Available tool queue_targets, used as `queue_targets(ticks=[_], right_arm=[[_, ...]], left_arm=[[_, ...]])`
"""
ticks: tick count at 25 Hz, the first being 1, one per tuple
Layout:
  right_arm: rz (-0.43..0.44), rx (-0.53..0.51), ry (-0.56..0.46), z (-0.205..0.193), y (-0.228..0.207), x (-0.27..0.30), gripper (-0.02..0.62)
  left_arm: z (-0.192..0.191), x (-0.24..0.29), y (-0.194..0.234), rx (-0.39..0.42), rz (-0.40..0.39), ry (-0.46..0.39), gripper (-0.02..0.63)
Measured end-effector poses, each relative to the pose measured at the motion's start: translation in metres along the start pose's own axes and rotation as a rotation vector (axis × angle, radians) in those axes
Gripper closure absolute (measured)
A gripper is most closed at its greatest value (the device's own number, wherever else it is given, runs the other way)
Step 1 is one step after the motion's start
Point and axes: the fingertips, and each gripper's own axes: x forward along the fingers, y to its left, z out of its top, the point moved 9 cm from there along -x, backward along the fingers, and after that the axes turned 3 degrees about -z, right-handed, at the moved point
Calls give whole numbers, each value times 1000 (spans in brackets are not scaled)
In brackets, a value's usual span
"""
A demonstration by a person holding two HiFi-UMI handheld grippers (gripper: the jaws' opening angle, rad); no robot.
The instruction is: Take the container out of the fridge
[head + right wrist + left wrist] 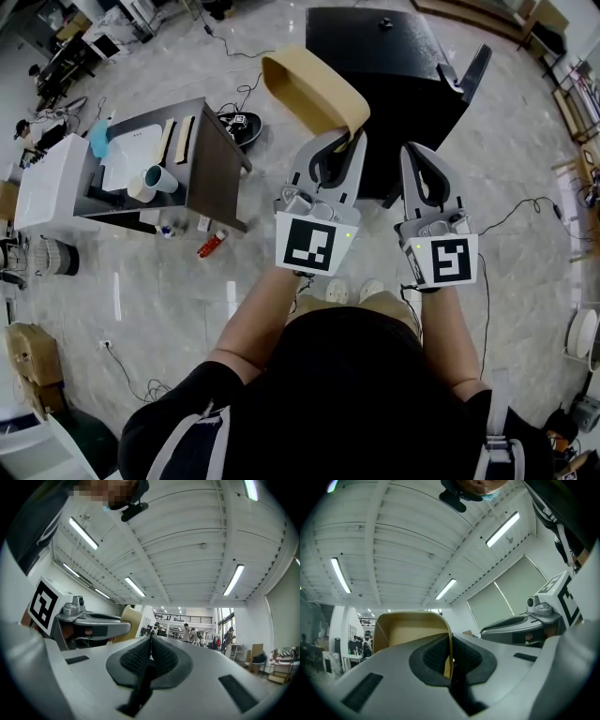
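Note:
In the head view a tan open container hangs in the air in front of the black fridge. My left gripper is shut on its near rim; in the left gripper view the container's thin wall is pinched between the dark pads. My right gripper is held just to the right of it, shut with nothing in it, its ribbed pads pressed together. In the right gripper view the container shows behind the left gripper. Both grippers point upward, toward the ceiling.
A dark low table with a white tray and cups stands at the left, a white appliance beside it. A red bottle and cables lie on the marble floor. The fridge's dark door panel juts out at the right.

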Motion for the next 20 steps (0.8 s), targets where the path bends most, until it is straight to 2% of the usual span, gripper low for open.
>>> queue_targets(ticks=[20], right_arm=[[2, 14, -8, 1, 4, -4, 557]], left_arm=[[2, -4, -3, 0, -22, -2, 577]])
